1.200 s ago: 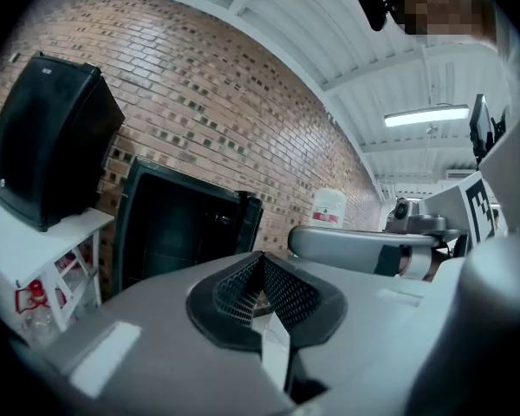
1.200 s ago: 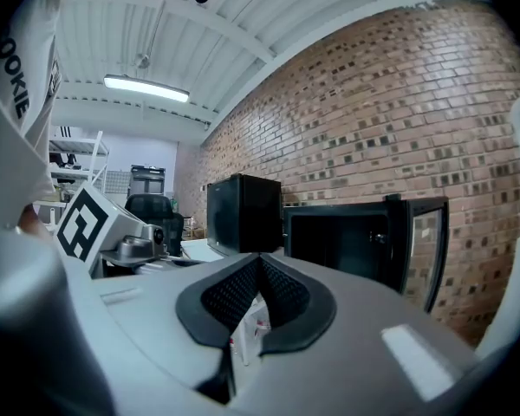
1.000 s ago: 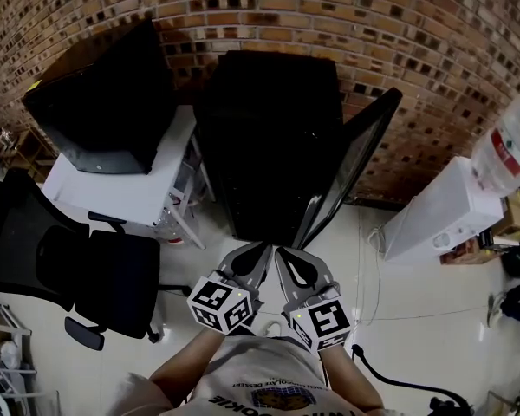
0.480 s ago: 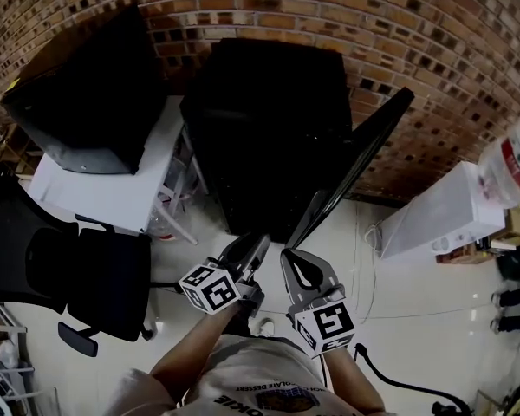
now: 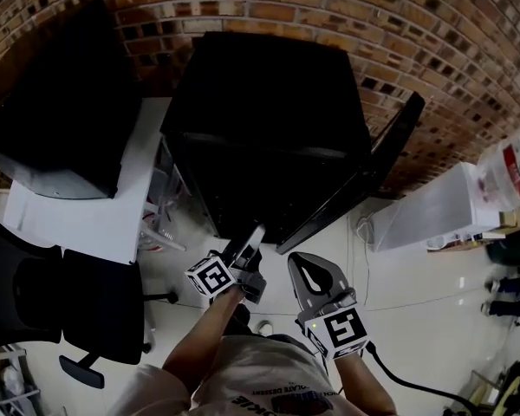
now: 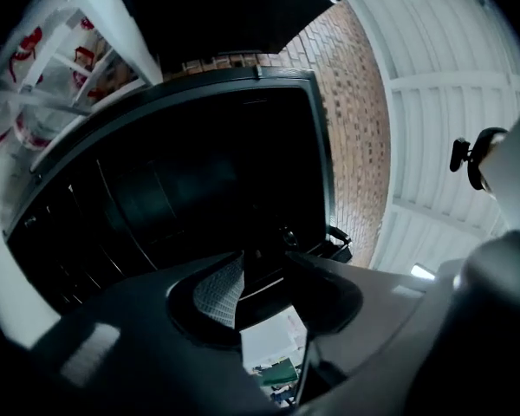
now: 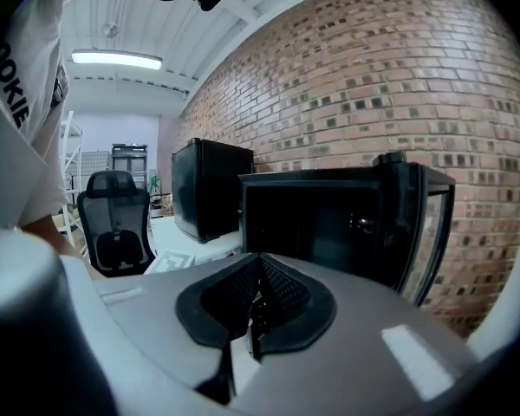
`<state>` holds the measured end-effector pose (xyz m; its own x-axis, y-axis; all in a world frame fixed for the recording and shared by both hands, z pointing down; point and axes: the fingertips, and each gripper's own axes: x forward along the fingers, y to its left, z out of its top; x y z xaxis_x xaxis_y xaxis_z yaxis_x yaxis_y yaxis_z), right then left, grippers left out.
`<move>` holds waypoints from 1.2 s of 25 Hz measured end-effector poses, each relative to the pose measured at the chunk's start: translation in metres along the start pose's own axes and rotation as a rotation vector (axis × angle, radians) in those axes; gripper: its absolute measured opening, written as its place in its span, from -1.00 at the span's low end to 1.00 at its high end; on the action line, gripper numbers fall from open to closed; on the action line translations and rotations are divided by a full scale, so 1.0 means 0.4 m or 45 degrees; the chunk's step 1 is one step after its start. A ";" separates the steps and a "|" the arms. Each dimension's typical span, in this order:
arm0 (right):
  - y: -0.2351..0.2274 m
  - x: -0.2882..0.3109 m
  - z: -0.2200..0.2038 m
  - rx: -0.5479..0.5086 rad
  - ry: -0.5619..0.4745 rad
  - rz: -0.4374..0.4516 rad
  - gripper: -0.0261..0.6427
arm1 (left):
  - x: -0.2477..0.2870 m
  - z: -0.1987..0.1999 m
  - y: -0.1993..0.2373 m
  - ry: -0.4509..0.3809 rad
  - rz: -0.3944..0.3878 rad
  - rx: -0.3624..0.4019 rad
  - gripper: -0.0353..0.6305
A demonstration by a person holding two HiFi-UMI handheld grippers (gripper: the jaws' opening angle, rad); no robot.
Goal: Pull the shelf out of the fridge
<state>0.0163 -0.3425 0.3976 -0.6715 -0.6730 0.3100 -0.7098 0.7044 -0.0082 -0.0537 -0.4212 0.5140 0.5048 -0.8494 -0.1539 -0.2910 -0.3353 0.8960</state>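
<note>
Free ahead into the open front of the fridge (image 5: 243, 189). Blocked on the right by the door (image 5: 368, 176), swung out over the floor (image 5: 416, 276). Hemmed on the left by a white table (image 5: 87, 219) just beside, with an office chair (image 5: 69, 293) nearer.

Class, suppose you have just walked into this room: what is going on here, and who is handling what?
A person stands before a black fridge whose door hangs open to the right, a gripper in each hand. The left gripper reaches toward the fridge's dark opening, its fingers opening with nothing between them. The right gripper is held further back, fingers together and empty. No shelf has been grasped yet; the interior is too dark to pick one out.
</note>
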 end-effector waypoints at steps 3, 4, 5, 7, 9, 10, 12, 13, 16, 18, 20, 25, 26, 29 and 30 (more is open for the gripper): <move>-0.014 0.025 0.035 0.007 -0.003 -0.026 -0.91 | 0.028 0.003 0.092 -0.004 0.020 -0.102 -0.48; -0.018 0.032 0.043 0.007 -0.004 -0.032 -0.91 | 0.035 0.005 0.118 -0.012 0.027 -0.140 -0.46; -0.022 0.037 0.050 0.009 -0.005 -0.036 -0.91 | 0.041 0.008 0.144 -0.021 0.036 -0.172 -0.46; -0.028 0.046 0.062 0.025 -0.009 -0.047 -0.91 | 0.048 0.010 0.195 -0.039 0.054 -0.235 -0.46; -0.029 0.053 0.074 0.043 -0.009 -0.060 -0.91 | 0.054 0.005 0.241 -0.043 0.073 -0.287 -0.46; -0.029 0.059 0.078 0.055 -0.006 -0.066 -0.91 | 0.057 0.002 0.264 -0.043 0.081 -0.310 -0.43; -0.030 0.074 0.076 0.084 0.011 -0.079 -0.91 | 0.064 0.001 0.311 -0.053 0.090 -0.352 -0.42; -0.033 0.081 0.071 0.098 0.024 -0.090 -0.91 | 0.068 0.000 0.334 -0.059 0.096 -0.369 -0.40; -0.042 0.095 0.054 0.114 0.063 -0.124 -0.91 | 0.084 -0.011 0.401 -0.046 0.144 -0.386 -0.39; -0.042 0.098 0.048 0.116 0.082 -0.142 -0.91 | 0.094 -0.022 0.449 -0.025 0.195 -0.394 -0.34; -0.043 0.097 0.041 0.116 0.106 -0.155 -0.91 | 0.110 -0.030 0.487 -0.029 0.211 -0.415 -0.31; -0.058 0.099 0.019 0.137 0.157 -0.189 -0.91 | 0.161 -0.033 0.536 -0.052 0.228 -0.462 -0.31; -0.060 0.099 0.012 0.142 0.169 -0.195 -0.91 | 0.169 -0.029 0.544 -0.075 0.230 -0.480 -0.31; -0.063 0.097 -0.013 0.150 0.202 -0.201 -0.91 | 0.195 -0.013 0.563 -0.134 0.200 -0.485 -0.31; -0.064 0.097 -0.020 0.153 0.212 -0.203 -0.91 | 0.204 -0.011 0.566 -0.141 0.193 -0.486 -0.32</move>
<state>0.0102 -0.3846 0.4176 -0.5121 -0.7197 0.4688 -0.8305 0.5541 -0.0565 -0.0750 -0.5647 0.7062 0.3829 -0.9232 -0.0337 -0.0233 -0.0461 0.9987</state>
